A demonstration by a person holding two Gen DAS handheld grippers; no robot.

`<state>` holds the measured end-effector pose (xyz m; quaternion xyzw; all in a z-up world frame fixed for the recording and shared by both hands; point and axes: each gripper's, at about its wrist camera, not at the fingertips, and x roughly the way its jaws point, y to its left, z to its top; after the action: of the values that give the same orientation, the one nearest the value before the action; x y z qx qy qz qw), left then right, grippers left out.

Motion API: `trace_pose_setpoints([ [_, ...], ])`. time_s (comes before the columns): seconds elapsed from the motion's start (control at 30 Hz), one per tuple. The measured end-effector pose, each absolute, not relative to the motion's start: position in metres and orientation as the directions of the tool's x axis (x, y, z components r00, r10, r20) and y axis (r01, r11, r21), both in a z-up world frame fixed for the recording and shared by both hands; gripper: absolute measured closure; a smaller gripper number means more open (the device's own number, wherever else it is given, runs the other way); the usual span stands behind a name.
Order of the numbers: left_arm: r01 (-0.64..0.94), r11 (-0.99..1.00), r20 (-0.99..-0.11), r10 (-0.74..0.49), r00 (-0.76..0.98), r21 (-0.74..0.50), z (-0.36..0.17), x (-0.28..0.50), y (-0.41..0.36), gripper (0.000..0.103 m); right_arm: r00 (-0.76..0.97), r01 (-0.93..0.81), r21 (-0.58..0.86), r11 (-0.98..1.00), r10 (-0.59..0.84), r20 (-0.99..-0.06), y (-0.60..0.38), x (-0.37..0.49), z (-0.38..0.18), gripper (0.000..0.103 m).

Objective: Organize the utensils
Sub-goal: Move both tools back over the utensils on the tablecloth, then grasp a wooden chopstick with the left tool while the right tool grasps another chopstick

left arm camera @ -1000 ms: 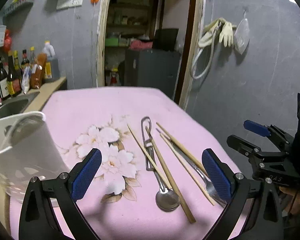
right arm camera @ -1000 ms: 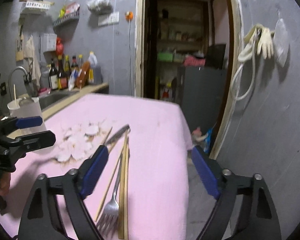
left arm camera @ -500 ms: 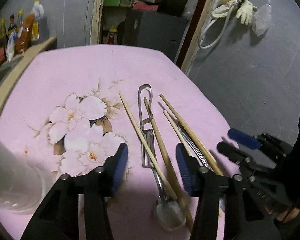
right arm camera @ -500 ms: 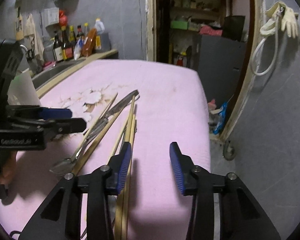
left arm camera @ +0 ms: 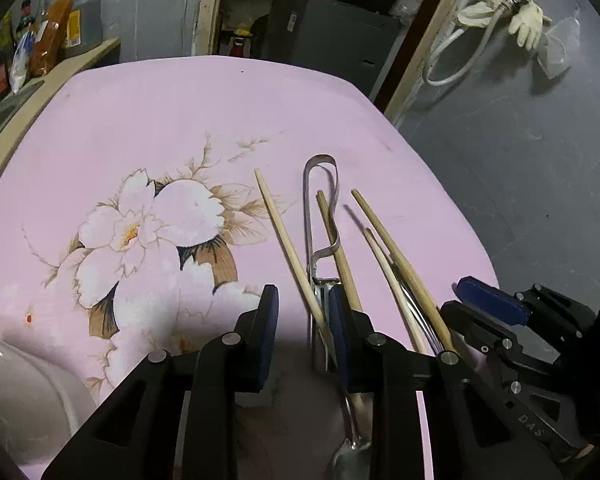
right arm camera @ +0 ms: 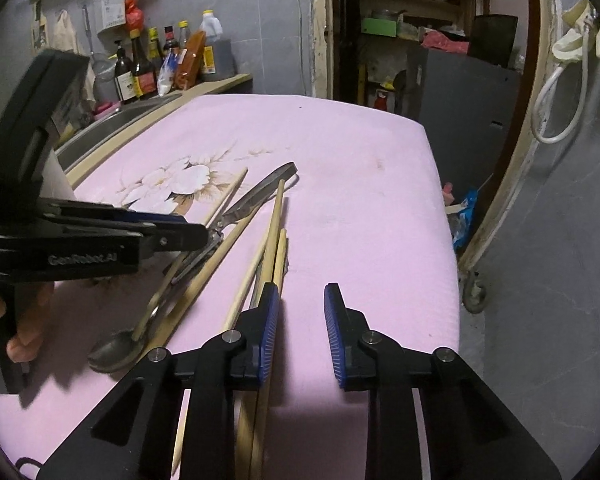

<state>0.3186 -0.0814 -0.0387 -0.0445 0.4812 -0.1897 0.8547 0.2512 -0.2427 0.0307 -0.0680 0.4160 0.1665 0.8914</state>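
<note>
Several wooden chopsticks and a metal spoon with a looped handle lie together on the pink flowered cloth. My left gripper hangs low over them with its jaws closing. The leftmost chopstick and the spoon's handle run between the fingers, close to the right pad, and a gap remains. My right gripper is closing too, with only cloth between its fingers. Two chopsticks lie against and under its left finger. The spoon's bowl points at the near edge.
A white cup stands at the cloth's near left corner. A sink counter with bottles runs along the left. The cloth's right edge drops to a grey floor. A person's hand holds the left gripper.
Both grippers have sunk toward the utensils and tilted down, and their jaws have narrowed from wide apart to a small gap. The white cup has slid to the left view's lower corner.
</note>
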Motion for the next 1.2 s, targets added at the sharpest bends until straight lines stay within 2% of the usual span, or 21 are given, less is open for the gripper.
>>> trace_pose_setpoints([
  [0.27,0.256,0.921,-0.812,-0.381,0.442,-0.293,-0.035,0.328,-0.076,0.081,0.573,-0.366,0.035,0.930,0.255,-0.779,-0.237,0.261,0.027,0.083],
  [0.4,0.258,0.905,-0.807,-0.420,0.416,-0.339,-0.032,0.333,-0.075,0.096,0.568,-0.357,0.052,0.933,0.261,-0.781,-0.241,0.263,0.026,0.088],
  [0.7,0.234,0.900,-0.798,-0.434,0.418,-0.367,-0.027,0.320,-0.069,0.097,0.568,-0.356,0.055,0.933,0.262,-0.780,-0.243,0.257,0.028,0.098],
  [1.2,0.247,0.879,-0.786,-0.476,0.395,-0.408,-0.018,0.265,-0.043,0.097,0.569,-0.343,0.032,0.939,0.235,-0.788,-0.250,0.234,0.029,0.099],
])
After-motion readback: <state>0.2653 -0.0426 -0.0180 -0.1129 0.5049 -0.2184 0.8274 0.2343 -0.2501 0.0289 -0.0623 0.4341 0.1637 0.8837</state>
